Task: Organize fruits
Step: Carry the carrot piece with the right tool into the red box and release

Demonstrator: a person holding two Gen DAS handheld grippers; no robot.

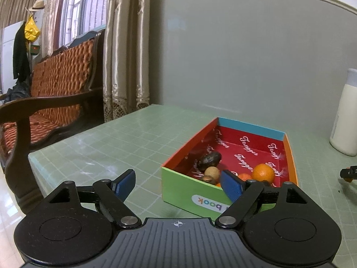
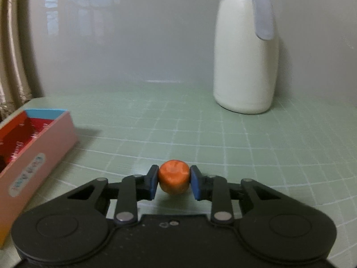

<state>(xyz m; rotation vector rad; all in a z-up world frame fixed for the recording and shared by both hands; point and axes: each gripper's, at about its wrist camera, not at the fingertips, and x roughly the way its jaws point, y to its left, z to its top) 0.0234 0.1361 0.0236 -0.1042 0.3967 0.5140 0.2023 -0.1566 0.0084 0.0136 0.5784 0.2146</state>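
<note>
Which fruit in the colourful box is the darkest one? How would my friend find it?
Find the green table, then the open box with the red inside. Along its left wall, farther back than the other fruit, lies the dark fruit. It is almost black and egg-shaped, unlike the round orange to its right and the tan ball just in front.

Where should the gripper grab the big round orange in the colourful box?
Grip the big round orange across its widest middle, coming from above. It sits low inside the colourful cardboard box, with walls around and smaller fruits beside it, so a sideways approach is blocked. The open left gripper looks wide enough.
</note>
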